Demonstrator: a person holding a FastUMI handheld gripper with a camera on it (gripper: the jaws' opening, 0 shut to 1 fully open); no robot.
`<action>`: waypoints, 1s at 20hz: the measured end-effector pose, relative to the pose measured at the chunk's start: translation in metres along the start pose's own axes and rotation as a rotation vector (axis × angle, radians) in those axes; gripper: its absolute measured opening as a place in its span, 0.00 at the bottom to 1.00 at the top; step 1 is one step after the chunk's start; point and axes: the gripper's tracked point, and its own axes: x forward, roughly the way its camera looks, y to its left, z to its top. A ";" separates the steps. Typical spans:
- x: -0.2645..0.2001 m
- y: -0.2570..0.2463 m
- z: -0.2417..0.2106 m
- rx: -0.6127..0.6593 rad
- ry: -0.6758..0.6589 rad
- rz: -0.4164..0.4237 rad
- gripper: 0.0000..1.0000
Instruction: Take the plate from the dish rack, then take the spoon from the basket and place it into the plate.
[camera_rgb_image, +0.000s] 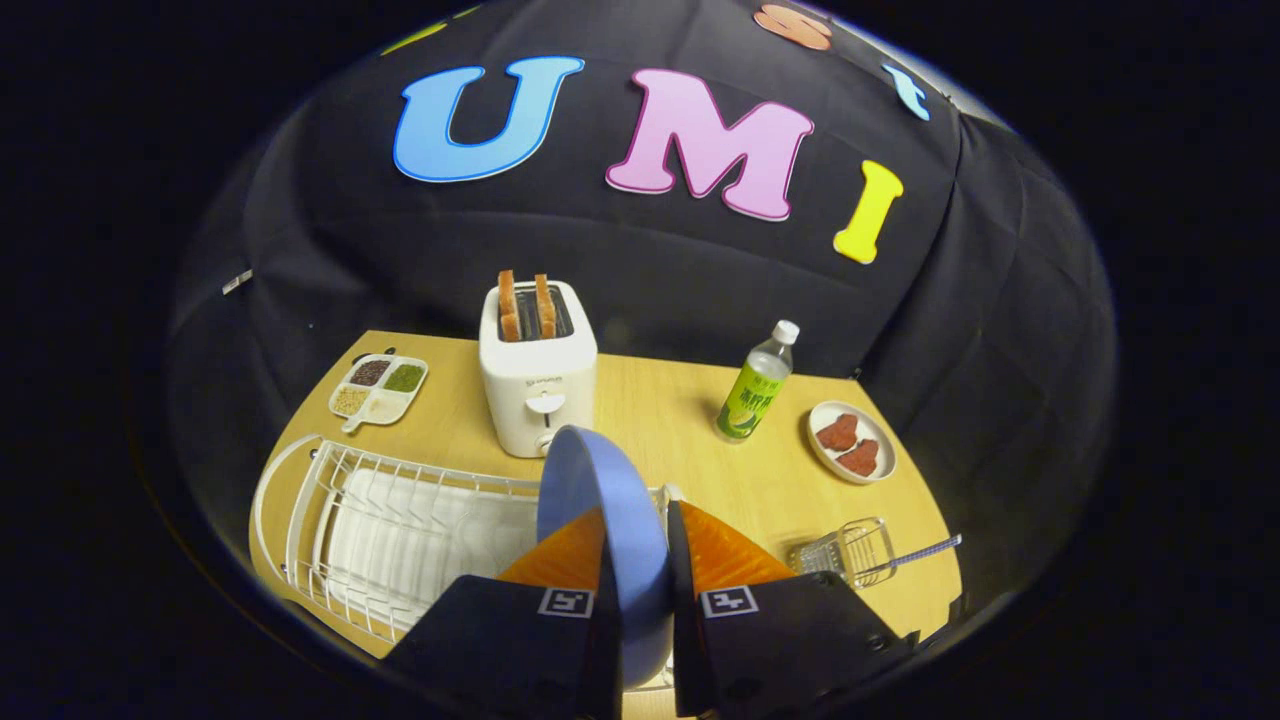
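Observation:
A blue plate (592, 490) stands on edge between my two fingers, and my gripper (636, 520) is shut on it. The plate is lifted above the white wire dish rack (380, 520), which lies just ahead and to the left of the fingers. To the right of the fingers sits a small wire basket (845, 552) on the wooden table (680, 420). A spoon handle (925, 551) sticks out of the basket to the right. The lower part of the plate is hidden by the fingers.
Beyond the plate stands a white toaster (537, 385) with two bread slices. A four-part dish of grains (379, 388) lies left of it. A bottle (755, 385) and a small plate with red pieces (851, 442) sit to the right.

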 end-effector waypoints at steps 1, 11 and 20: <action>0.001 0.003 0.006 0.023 -0.003 0.016 0.22; -0.051 -0.060 -0.004 0.167 0.009 0.206 0.20; -0.117 -0.159 -0.109 0.322 0.121 0.315 0.20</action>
